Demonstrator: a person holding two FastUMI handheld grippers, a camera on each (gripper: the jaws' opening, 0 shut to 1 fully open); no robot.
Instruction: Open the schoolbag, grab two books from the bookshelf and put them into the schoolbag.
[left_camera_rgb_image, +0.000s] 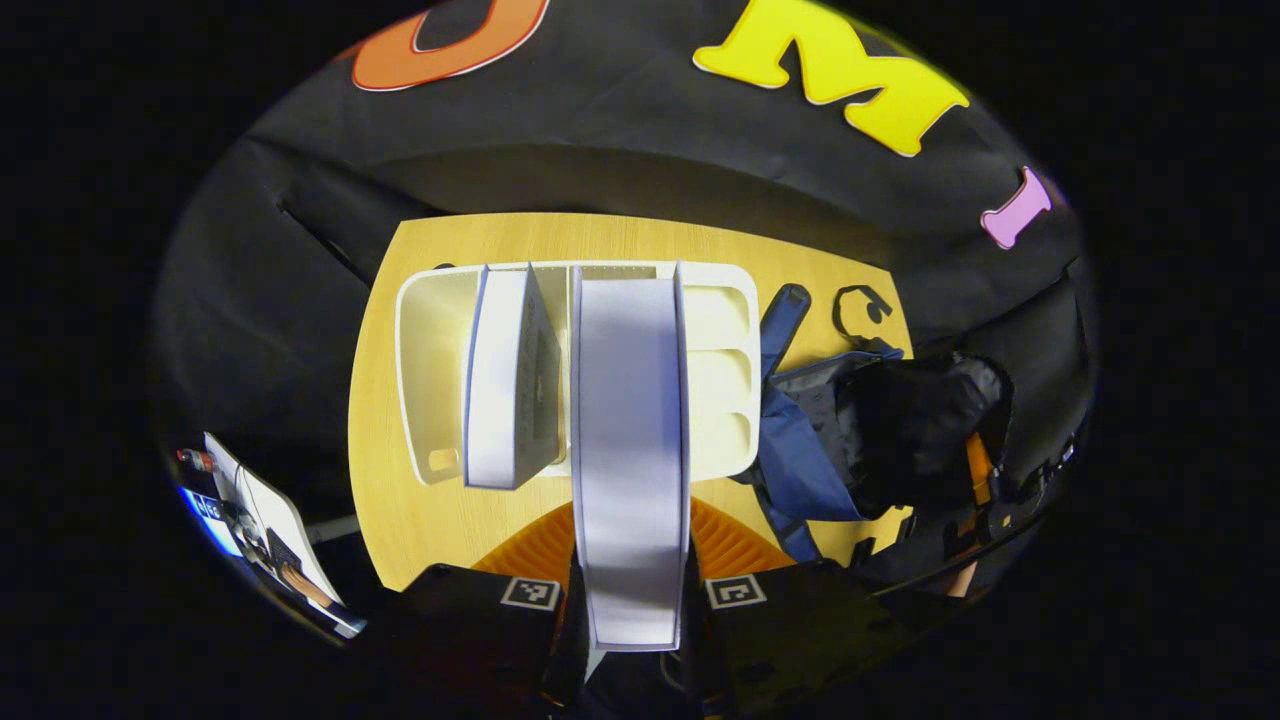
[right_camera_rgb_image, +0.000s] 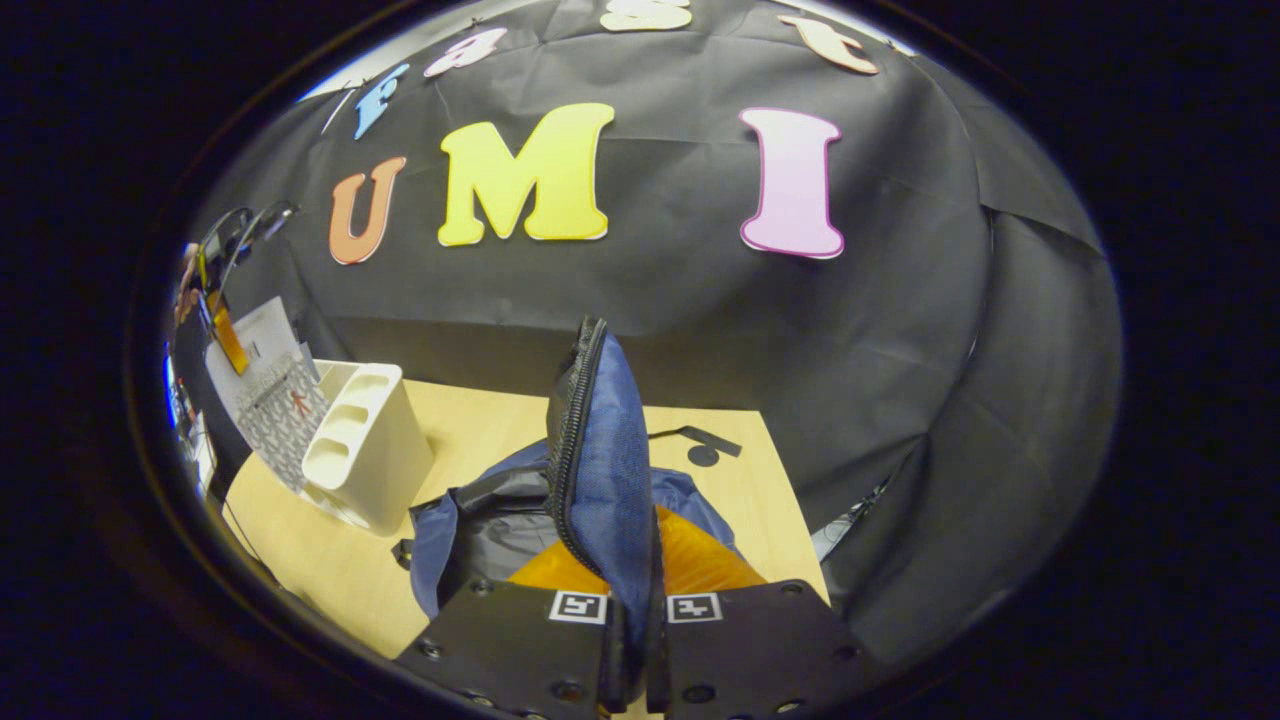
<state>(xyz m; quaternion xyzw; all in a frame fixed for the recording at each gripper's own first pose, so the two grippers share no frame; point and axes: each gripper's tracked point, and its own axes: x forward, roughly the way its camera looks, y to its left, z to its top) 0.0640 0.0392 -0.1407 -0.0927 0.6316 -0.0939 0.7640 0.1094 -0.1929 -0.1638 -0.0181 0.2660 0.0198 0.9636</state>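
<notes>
Left gripper (left_camera_rgb_image: 632, 640) pinches a white-edged book (left_camera_rgb_image: 630, 450) at centre frame, above the cream bookshelf (left_camera_rgb_image: 720, 330) holding another book (left_camera_rgb_image: 505, 380). Right gripper (right_camera_rgb_image: 635, 640) pinches the blue schoolbag (right_camera_rgb_image: 600, 450) flap upright; bag apparently open, on the surface (right_camera_rgb_image: 480, 420).

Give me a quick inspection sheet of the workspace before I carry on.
Surface: wooden table, bare wood around the items.
Job's things: white bookshelf lying under the left view; one book in it; a second book held above it; blue schoolbag beside the shelf, open, dark lining showing.
Clutter: black mark on the table behind the bag.
Grippers: left hand-held gripper shut on the second book; right hand-held gripper shut on the bag flap, holding it upright.
Cables: cannot tell; thin dark lines at the table's right edge.
Surroundings: black cloth wall; papers and gear off the table's left.
</notes>
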